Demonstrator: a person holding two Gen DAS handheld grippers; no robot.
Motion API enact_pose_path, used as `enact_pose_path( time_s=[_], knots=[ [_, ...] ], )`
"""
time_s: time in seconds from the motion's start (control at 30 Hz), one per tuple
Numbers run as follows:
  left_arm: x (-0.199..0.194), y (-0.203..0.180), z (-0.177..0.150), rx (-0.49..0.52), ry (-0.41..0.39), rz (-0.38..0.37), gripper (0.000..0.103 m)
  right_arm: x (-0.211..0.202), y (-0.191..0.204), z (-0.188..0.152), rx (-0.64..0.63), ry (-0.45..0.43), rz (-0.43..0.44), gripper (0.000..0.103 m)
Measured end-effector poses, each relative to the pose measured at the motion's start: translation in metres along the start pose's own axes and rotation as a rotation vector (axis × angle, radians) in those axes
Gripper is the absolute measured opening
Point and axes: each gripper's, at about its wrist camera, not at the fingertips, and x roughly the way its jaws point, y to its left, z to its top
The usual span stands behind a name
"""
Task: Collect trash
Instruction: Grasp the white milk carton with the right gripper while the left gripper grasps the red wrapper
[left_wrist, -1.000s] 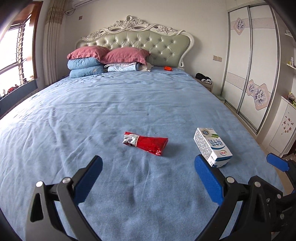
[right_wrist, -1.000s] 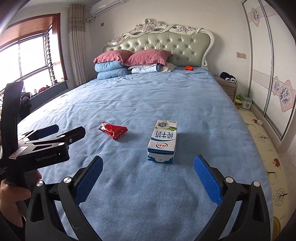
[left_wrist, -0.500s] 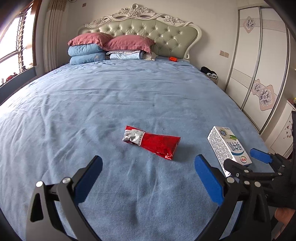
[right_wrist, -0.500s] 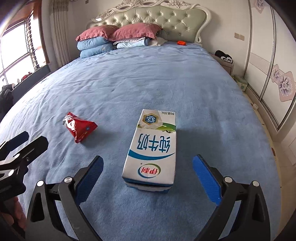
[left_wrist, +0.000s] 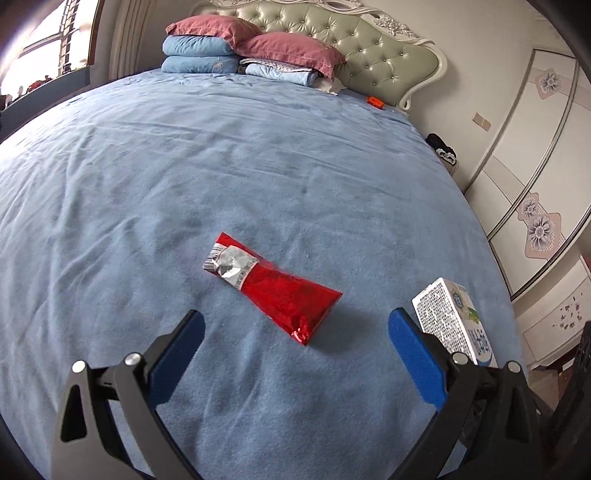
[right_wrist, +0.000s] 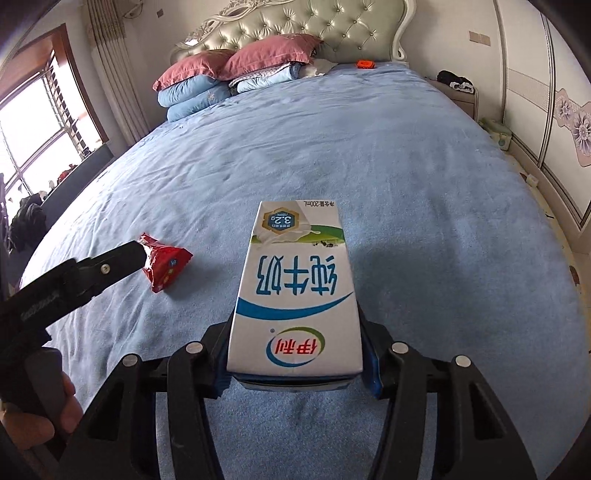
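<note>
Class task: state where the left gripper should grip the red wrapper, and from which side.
Grip the red wrapper across its narrower silver end, coming from above. It lies flat and slanted on the bed, so the open left gripper must turn to span its width.

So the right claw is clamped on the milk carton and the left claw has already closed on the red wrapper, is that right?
Not quite. The right claw is clamped on the milk carton, but the left claw is open: the left wrist view shows the red wrapper lying free on the blue bedspread, ahead of its fingers.
</note>
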Motion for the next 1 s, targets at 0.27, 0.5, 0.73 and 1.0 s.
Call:
enact_pose_path(
  time_s=[0.27, 0.5, 0.73, 1.0],
  knots=[
    [0.041, -0.021, 0.021, -0.064, 0.032, 0.156, 0.097, -0.004, -0.001, 0.003, 0.009, -0.016, 0.047, 0.053],
    [0.069, -0.023, 0.027, -0.103, 0.078, 0.286, 0.079, -0.004, -0.004, 0.003, 0.014, -0.014, 0.079, 0.053],
    [0.062, -0.018, 0.012, -0.059, 0.065, 0.285, 0.054, -0.008, -0.003, 0.001, 0.019, -0.018, 0.084, 0.053],
    [0.025, -0.024, -0.006, 0.046, 0.001, 0.187, 0.038, -0.023, 0.003, -0.005, 0.007, -0.029, 0.079, 0.053]
  ],
)
